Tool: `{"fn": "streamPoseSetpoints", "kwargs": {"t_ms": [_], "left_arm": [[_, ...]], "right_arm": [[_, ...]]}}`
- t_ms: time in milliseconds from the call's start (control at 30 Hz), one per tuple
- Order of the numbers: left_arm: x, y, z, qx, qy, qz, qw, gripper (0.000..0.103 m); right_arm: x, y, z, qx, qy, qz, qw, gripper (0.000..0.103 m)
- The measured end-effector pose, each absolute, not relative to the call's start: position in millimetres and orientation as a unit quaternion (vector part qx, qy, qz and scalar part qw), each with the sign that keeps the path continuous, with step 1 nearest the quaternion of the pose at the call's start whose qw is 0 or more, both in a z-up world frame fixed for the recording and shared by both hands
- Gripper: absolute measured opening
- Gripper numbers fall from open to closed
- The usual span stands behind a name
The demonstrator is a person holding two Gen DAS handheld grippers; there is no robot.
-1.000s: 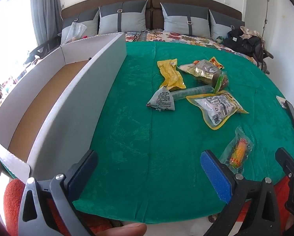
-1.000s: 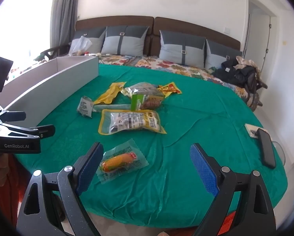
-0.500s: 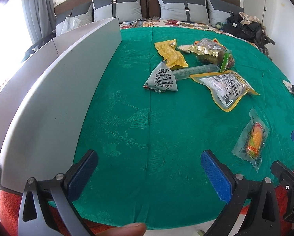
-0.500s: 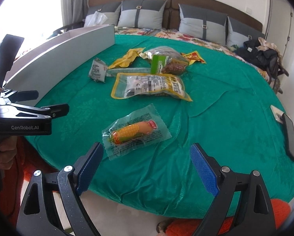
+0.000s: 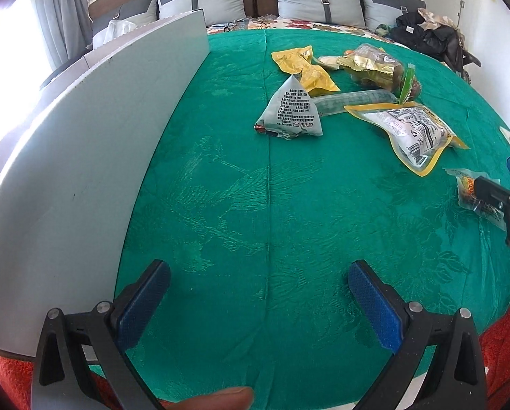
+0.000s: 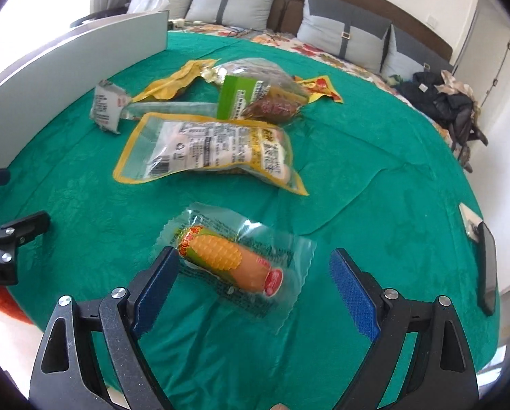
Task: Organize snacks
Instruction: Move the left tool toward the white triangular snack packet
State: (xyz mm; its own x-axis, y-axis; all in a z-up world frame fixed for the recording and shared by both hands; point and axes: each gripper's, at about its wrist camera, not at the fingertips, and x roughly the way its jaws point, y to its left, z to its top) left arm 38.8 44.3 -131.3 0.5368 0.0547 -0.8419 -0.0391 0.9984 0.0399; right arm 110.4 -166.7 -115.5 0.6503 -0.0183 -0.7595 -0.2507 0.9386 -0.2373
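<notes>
Snack packets lie on a green cloth. A clear packet with a corn cob (image 6: 232, 261) lies between the open jaws of my right gripper (image 6: 255, 282), not gripped. Behind it lie a yellow-edged pouch (image 6: 207, 152), a grey triangular packet (image 5: 291, 112), a yellow packet (image 5: 304, 66) and a gold and green bag (image 6: 260, 97). My left gripper (image 5: 260, 295) is open and empty above bare cloth, beside the grey cardboard box wall (image 5: 94, 143).
The long grey box (image 6: 67, 65) runs along the left side of the cloth. A dark phone (image 6: 487, 268) lies at the right edge. Pillows (image 5: 318, 0) and a pile of dark clothes (image 6: 449, 106) lie behind.
Both grippers have moved forward and lower over the cloth. The right gripper has come down around the corn packet. The left gripper has drawn close to the box wall.
</notes>
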Motion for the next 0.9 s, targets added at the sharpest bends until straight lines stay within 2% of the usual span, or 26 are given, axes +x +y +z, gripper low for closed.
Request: {"fn": "streamPoseSetpoints", "kwargs": {"t_ms": [200, 333, 667, 900], "left_arm": [[41, 49, -133, -0.012, 0.486, 0.022, 0.874, 0.103], [43, 50, -134, -0.017, 0.485, 0.022, 0.874, 0.103], [41, 53, -134, -0.017, 0.487, 0.02, 0.873, 0.103], [40, 54, -134, -0.014, 0.484, 0.018, 0.875, 0.103]], "right_arm": [[93, -192, -91, -0.078, 0.385, 0.059, 0.918, 0.092], [68, -198, -101, -0.036, 0.412, 0.105, 0.904, 0.092], [86, -182, -133, -0.125, 0.463, 0.073, 0.874, 0.092], [138, -228, -113, -0.08, 0.459, -0.045, 0.884, 0.091]]}}
